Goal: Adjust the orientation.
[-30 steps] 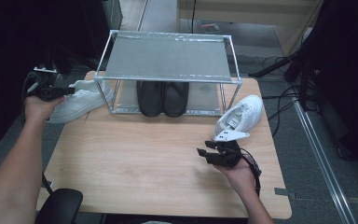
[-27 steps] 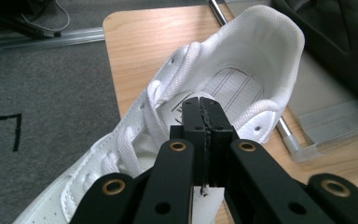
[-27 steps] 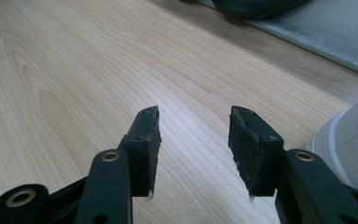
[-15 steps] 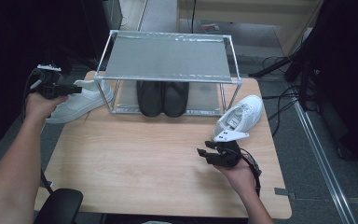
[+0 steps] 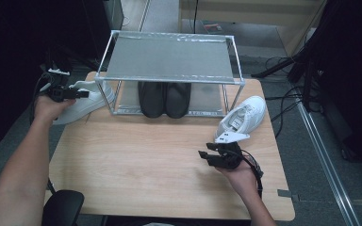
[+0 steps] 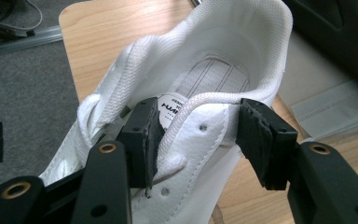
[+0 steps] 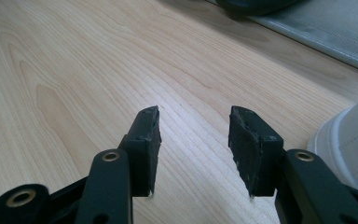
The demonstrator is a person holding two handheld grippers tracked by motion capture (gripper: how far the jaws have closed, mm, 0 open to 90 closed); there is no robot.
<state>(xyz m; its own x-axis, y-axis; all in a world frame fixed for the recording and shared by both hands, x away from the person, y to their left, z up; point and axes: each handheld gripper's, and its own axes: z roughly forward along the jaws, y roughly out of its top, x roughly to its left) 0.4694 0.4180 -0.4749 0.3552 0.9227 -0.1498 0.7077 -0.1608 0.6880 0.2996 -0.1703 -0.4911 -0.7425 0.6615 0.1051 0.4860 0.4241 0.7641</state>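
Left claw [image 6: 193, 140] has just been opening around the side wall of the white sneaker [image 6: 186, 93] at the worktop's [image 5: 136, 160] left edge, and grips nothing now. I'd back straight off so the lace doesn't snag. Right claw [image 7: 193, 140] hovers half-open, empty.

White sneakers: two [image 5: 82, 96] [image 5: 242, 117]. Black shoes: two [image 5: 165, 99]. Metal rack: one [image 5: 169, 60].

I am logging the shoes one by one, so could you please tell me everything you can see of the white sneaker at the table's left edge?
The white sneaker looks like smooth leather with stitched, perforated panels, a mesh-lined padded collar, white laces and a printed insole. It lies at the table's left edge beside the metal rack. The left claw, which has just been opening, straddles the eyelet side: one pad touches inside the opening, the other stands clear.
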